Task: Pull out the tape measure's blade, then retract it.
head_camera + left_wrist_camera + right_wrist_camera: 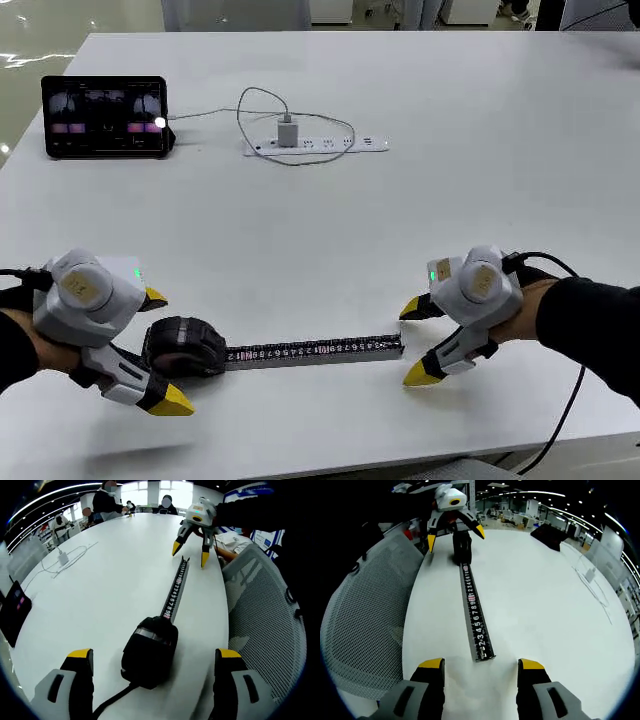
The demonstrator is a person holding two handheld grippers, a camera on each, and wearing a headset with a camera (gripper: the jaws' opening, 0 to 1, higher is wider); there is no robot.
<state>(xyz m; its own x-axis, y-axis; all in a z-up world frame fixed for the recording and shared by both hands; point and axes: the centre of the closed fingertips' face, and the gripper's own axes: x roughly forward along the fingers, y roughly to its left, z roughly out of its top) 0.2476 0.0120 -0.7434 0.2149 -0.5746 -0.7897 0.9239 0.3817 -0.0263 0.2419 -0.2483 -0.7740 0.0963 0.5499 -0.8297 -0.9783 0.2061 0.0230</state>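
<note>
Our left gripper (pixel 163 350) sits wide open around the tape measure (pixel 183 345), not squeezing it. The blade (pixel 315 350) is already out, lying flat on the table (pixel 400 200). Our right gripper (pixel 414 342) gapes wide at the blade's tip, holding nothing. We reckon only retracting is left.

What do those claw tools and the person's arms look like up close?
The left gripper and right gripper match: rounded light-grey bodies, each with a tan sticker and small green light, and two grey-and-black jaws with yellow tips. Black cables trail from them. The person wears dark long sleeves.
</note>
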